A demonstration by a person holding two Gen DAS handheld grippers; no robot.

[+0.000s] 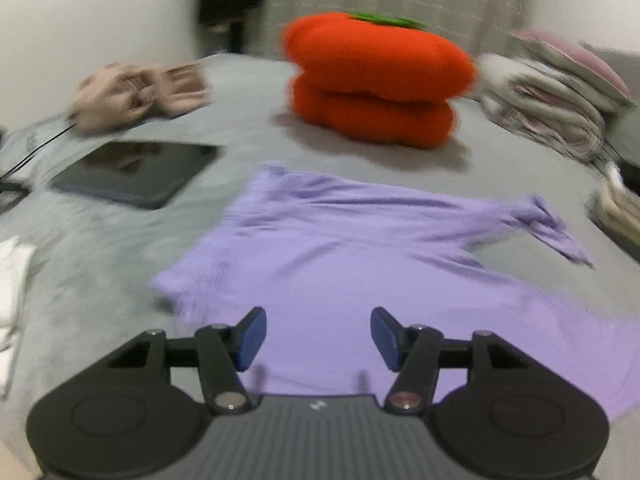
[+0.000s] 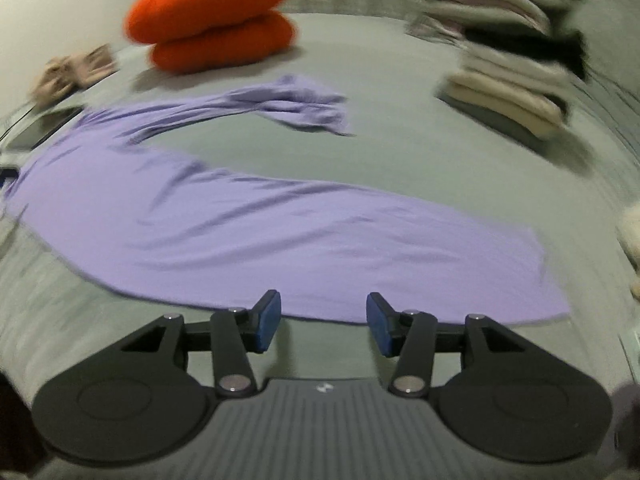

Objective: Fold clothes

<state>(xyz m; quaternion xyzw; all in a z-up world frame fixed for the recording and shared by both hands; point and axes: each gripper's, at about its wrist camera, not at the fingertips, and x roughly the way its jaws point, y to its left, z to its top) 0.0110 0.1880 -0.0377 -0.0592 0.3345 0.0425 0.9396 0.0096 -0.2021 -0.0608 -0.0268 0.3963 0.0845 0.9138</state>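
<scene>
A lilac long-sleeved top (image 1: 340, 256) lies spread on the grey bed cover (image 1: 120, 248), one sleeve (image 1: 552, 224) trailing to the right. My left gripper (image 1: 318, 338) hovers over the near part of the top, its blue pads apart with nothing between them. In the right wrist view the same top (image 2: 248, 232) stretches across the bed cover (image 2: 400, 152), its sleeve (image 2: 296, 108) bunched at the far side. My right gripper (image 2: 323, 322) stands open just short of the top's near edge, holding nothing.
An orange plush cushion (image 1: 376, 80) sits behind the top. A dark tablet (image 1: 136, 172) and a beige garment (image 1: 136, 92) lie at the left, white cloth (image 1: 12, 292) at the far left edge. Stacks of folded clothes (image 2: 508, 68) stand at the right.
</scene>
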